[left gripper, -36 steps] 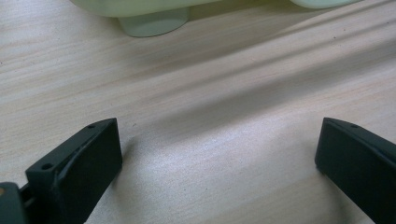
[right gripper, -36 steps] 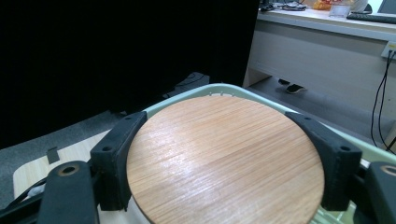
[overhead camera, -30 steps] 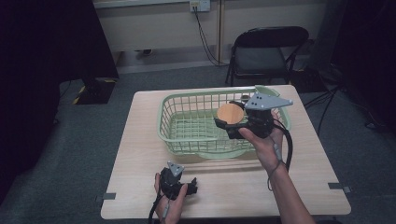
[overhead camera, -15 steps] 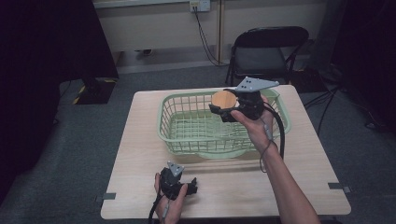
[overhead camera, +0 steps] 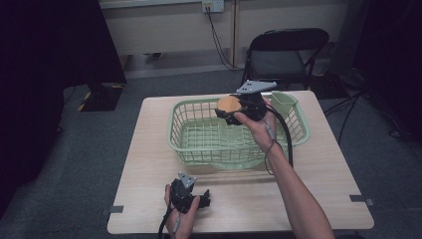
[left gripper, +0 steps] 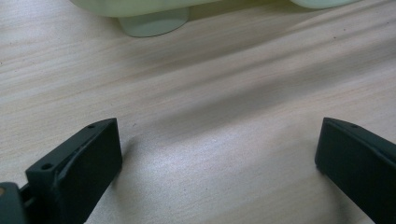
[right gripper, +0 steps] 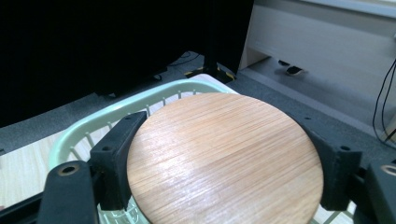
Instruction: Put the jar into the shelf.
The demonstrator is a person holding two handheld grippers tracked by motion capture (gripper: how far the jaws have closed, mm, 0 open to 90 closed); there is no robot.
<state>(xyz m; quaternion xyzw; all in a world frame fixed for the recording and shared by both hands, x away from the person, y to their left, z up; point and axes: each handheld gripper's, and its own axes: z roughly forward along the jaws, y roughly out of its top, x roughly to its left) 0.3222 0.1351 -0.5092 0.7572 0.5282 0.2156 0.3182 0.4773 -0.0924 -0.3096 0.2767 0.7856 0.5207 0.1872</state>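
A round wooden disc [overhead camera: 227, 103] hangs over the far rim of the green plastic basket [overhead camera: 175, 144], with my right gripper [overhead camera: 233, 107] shut on its edges. In the right gripper view the disc [right gripper: 224, 168] lies flat between the two black jaws of the right gripper [right gripper: 225, 148], with the basket rim [right gripper: 116, 109] beneath it. My left gripper [overhead camera: 201, 198] rests on the table [overhead camera: 149, 124] near its front edge, held by a hand. In the left gripper view, the left gripper [left gripper: 218, 158] stands open with only bare wood between its jaws, and the basket's foot [left gripper: 154, 23] lies ahead.
A pale green cup [overhead camera: 282, 102] sits at the basket's far right corner. A black folding chair [overhead camera: 286, 50] stands behind the table. Tape marks [overhead camera: 115, 209] lie at the table's front corners. The right gripper's cable [overhead camera: 287, 139] loops across the basket's right side.
My right gripper has carried the disc from the basket's right middle toward its far rim and a little to the left. The left gripper has stayed put.
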